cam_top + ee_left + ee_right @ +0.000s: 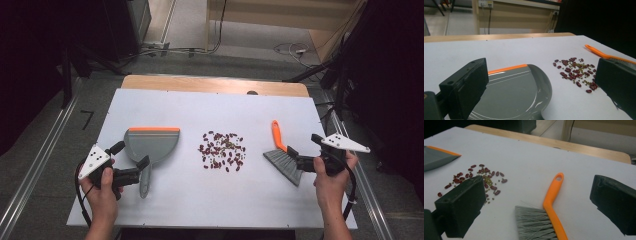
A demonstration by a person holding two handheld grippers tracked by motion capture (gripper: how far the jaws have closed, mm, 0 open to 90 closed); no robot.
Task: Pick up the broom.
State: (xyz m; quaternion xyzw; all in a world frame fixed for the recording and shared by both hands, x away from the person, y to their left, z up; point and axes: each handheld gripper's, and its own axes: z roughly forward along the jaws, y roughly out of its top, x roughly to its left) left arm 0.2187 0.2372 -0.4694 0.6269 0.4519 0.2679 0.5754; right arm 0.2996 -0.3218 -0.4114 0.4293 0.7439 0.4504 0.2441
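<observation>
Right claw [304, 161]: jaws wide, empty, straddling the brush [283, 157], whose orange handle runs away from it across the table [210, 200]. Left claw [131, 161]: jaws wide, empty, around the dustpan [150, 145] handle. Beans [222, 150]: midway between both.

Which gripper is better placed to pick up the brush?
The right gripper. Its open jaws sit on either side of the brush, while the left gripper is across the beans, straddling the dustpan. Likely the right takes it.
</observation>
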